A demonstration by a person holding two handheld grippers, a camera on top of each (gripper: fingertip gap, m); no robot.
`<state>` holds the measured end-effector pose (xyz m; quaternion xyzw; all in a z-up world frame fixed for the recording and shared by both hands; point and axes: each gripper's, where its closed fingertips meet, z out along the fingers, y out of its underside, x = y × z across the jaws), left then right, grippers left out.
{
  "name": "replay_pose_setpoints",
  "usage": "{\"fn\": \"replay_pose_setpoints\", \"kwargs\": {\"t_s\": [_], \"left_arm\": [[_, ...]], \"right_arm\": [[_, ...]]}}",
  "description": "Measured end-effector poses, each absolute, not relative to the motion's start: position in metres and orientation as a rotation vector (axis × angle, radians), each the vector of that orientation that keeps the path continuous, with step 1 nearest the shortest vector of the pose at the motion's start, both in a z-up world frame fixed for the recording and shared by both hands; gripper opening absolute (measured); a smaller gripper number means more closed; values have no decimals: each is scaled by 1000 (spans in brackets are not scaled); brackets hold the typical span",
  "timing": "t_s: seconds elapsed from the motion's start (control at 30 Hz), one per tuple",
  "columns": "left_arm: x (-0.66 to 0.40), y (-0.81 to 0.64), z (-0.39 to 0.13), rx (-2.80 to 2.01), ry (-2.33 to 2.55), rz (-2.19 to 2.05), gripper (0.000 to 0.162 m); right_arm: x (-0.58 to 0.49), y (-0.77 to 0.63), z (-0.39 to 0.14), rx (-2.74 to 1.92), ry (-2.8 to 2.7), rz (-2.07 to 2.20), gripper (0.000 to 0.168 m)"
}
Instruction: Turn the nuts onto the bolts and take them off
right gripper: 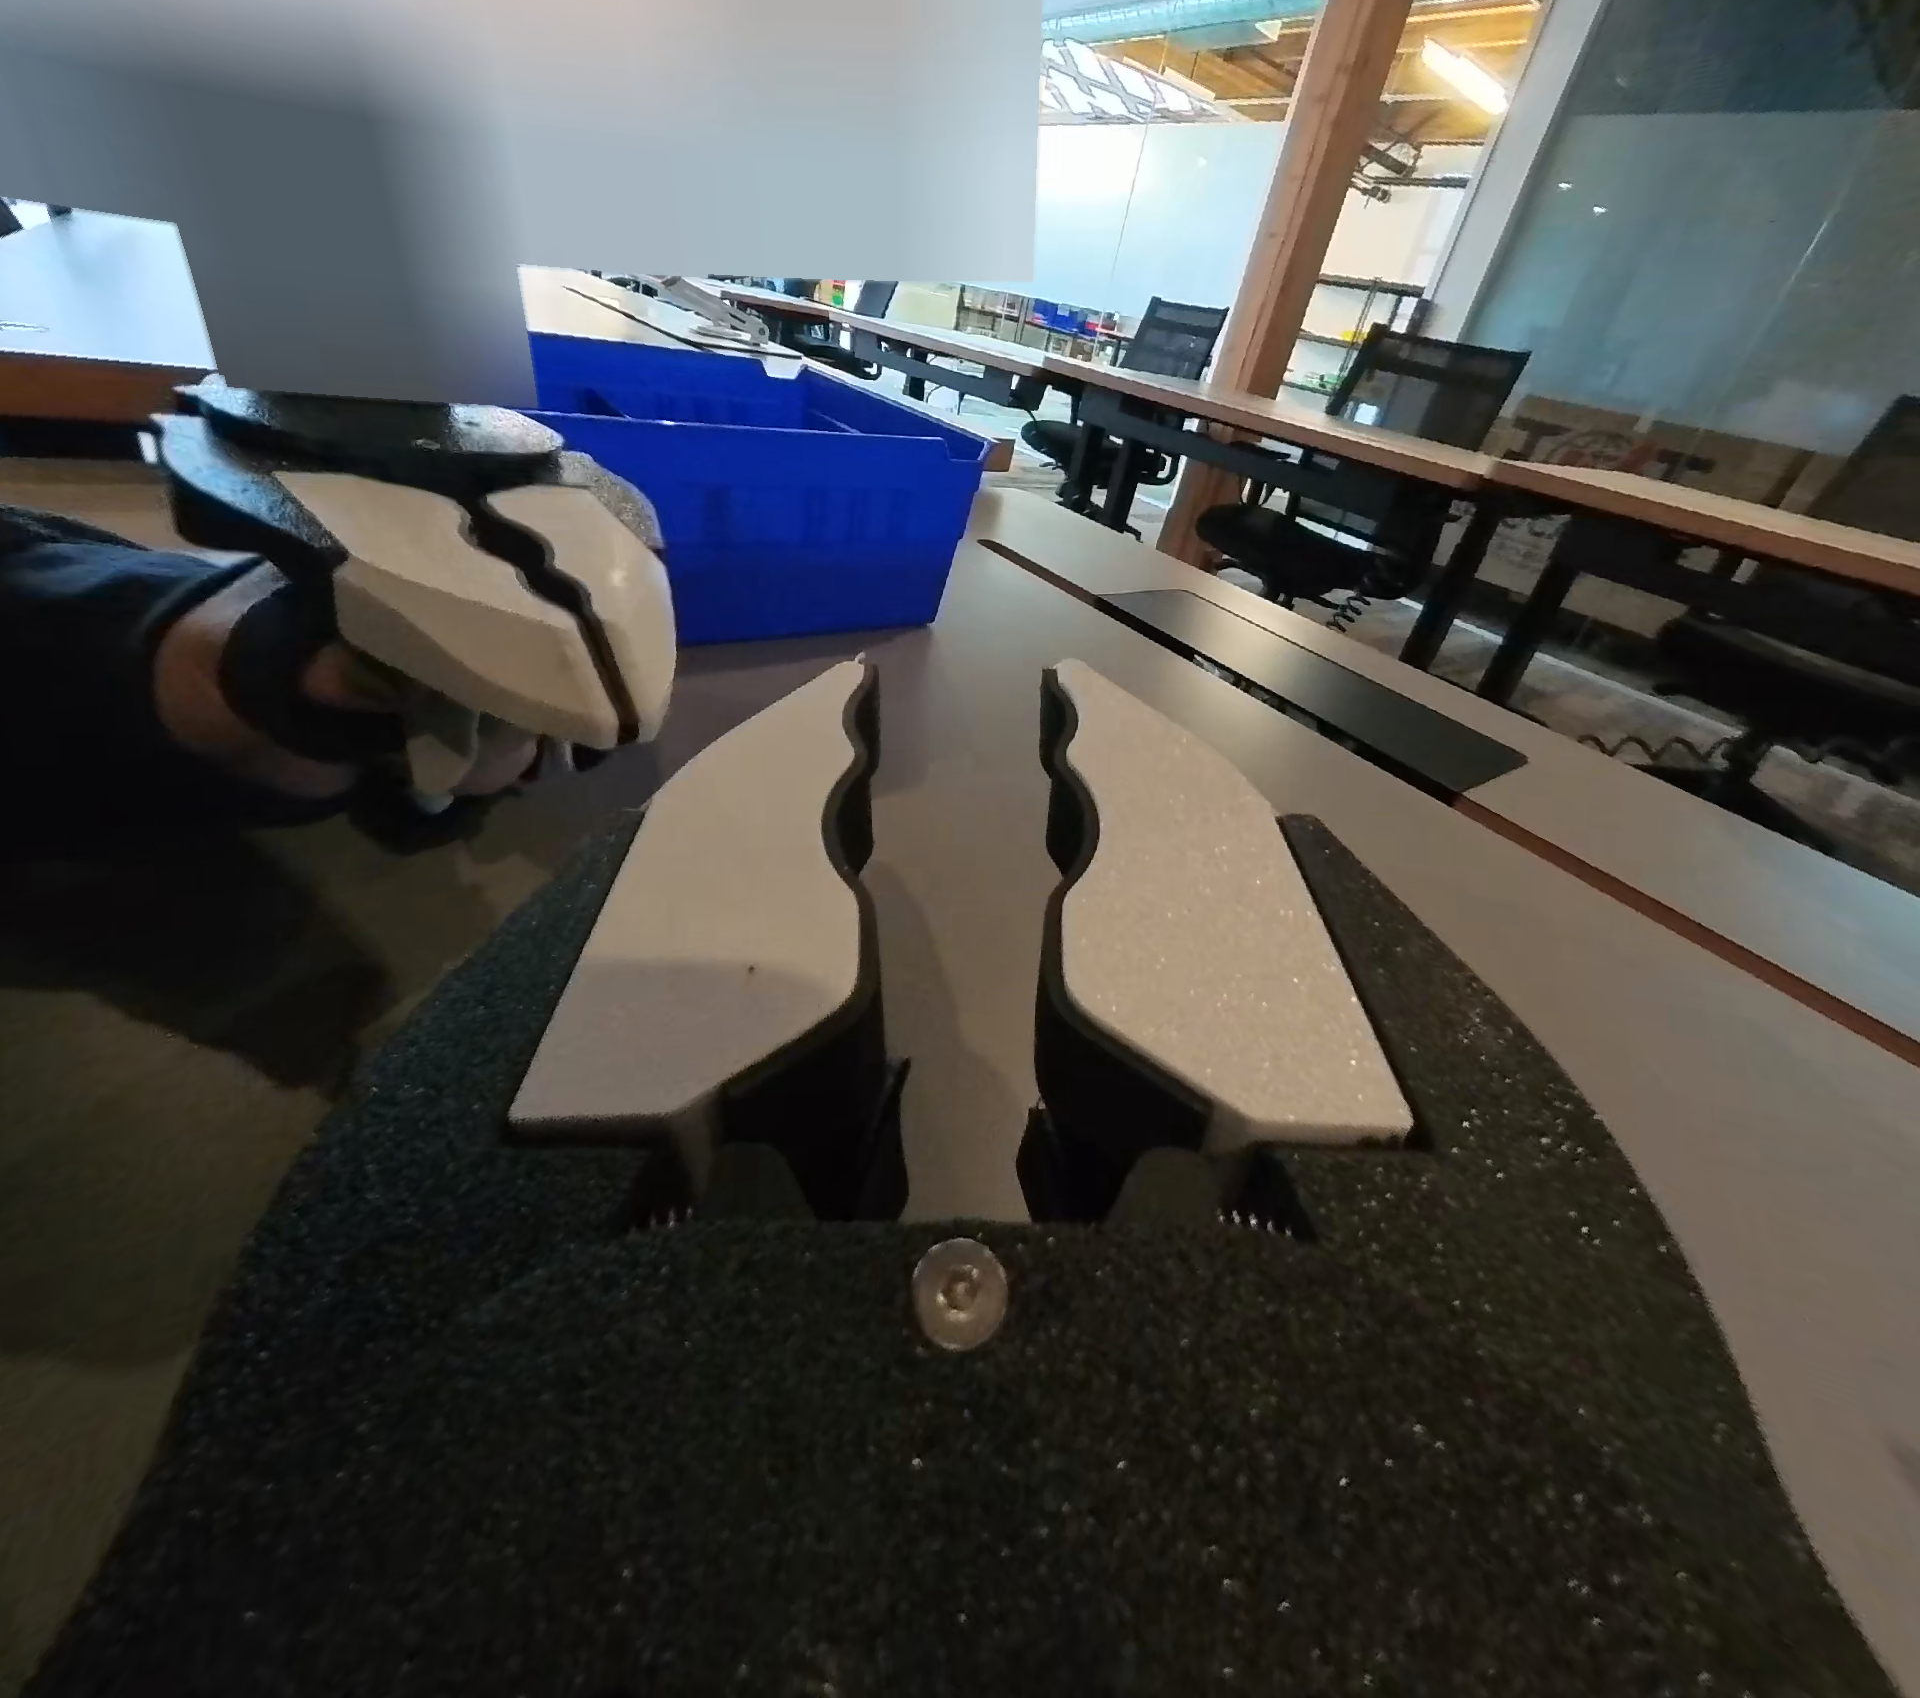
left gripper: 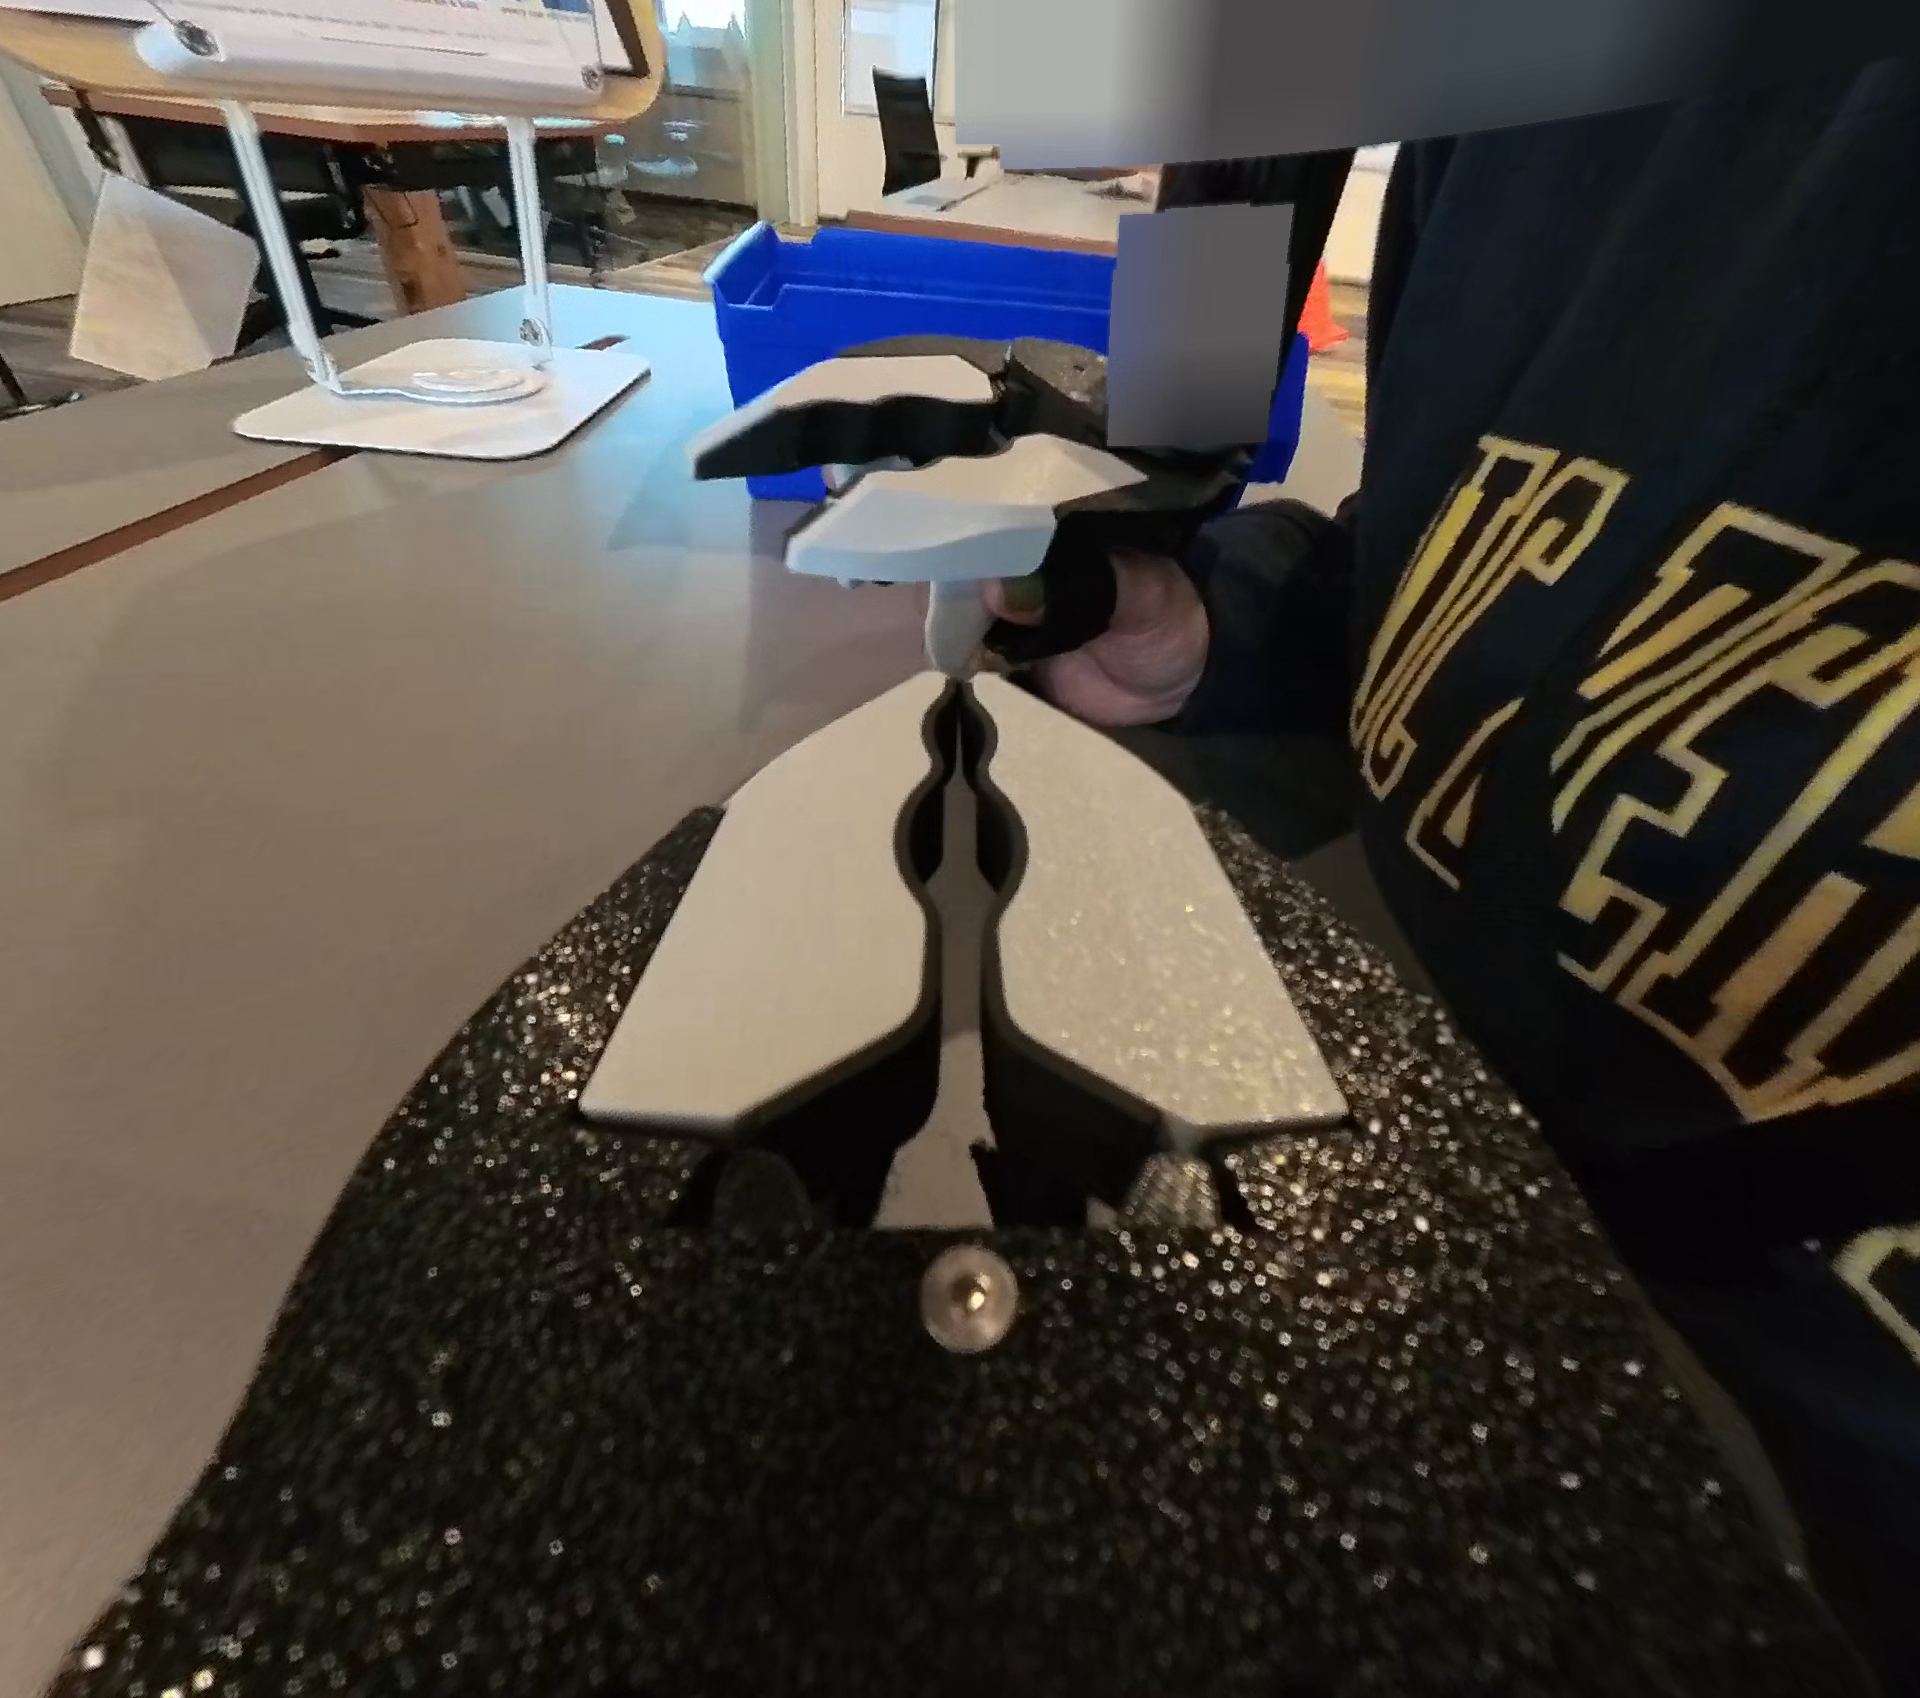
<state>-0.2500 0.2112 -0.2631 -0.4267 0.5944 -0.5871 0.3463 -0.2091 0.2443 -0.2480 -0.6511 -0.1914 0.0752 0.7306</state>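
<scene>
Right, no nut or bolt shows in either view — presumably they sit inside the blue bin (right gripper: 831,495), whose contents I can't see from these angles.

Left gripper (left gripper: 958,692): fingers pressed together, tips touching, nothing between them. Right gripper (right gripper: 956,682): fingers spread, table (right gripper: 1299,817) visible through the gap, also empty. Both hover above the table; the bin lies ahead of the right fingertips and slightly to their left, and beyond the left fingertips, behind the other gripper.

An instruction sheet on a clear stand (left gripper: 416,391) sits ahead and left of the left fingers.

Handling, as a guess: steel hardware — rigid, small, dense for its size, smooth and prone to slipping or rolling. I'd pinch a bolt across its head or unthreaded shank with one gripper and take the nut across opposite flats with the other, using the scalloped notches in the pads to stop it rotating. Cross-threading is the main risk; keep the axes aligned.
</scene>
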Motion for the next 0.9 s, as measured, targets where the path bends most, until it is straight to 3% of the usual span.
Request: {"fn": "replay_pose_setpoints", "kwargs": {"t_s": [0.33, 0.7, 0.8, 0.9], "left_arm": [[-253, 226, -248, -1136, 1398, -1632, 0], [-261, 232, -187, -1196, 1275, -1509, 0], [-273, 251, -178, -1356, 1201, -1439, 18], [-303, 290, -184, -1612, 1086, -1218, 58]], "right_arm": [[-209, 243, -247, -1426, -421, 168, 29], [-207, 238, -246, -1426, -400, 180, 29], [-208, 236, -245, -1424, -411, 164, 29], [-211, 235, -245, -1423, -434, 144, 29]]}}
